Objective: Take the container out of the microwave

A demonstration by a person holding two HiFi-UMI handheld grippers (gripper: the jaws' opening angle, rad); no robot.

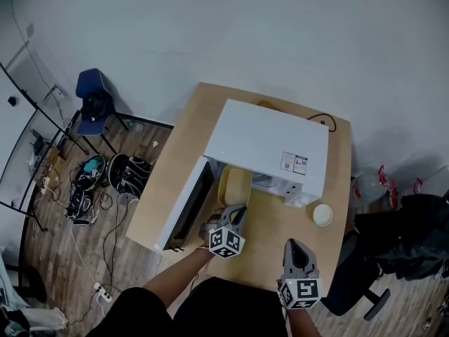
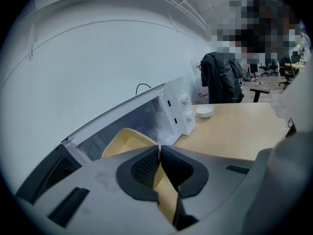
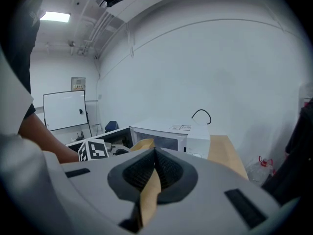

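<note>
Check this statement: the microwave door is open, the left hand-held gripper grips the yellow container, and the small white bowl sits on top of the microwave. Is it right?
No. The small white bowl sits on the table beside the microwave, as the head view shows. The door is open and the left hand-held gripper grips the yellow container.

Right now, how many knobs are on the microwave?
2. Both sit on the microwave's white front panel, the upper knob just above the lower knob. None seems hidden.
</note>
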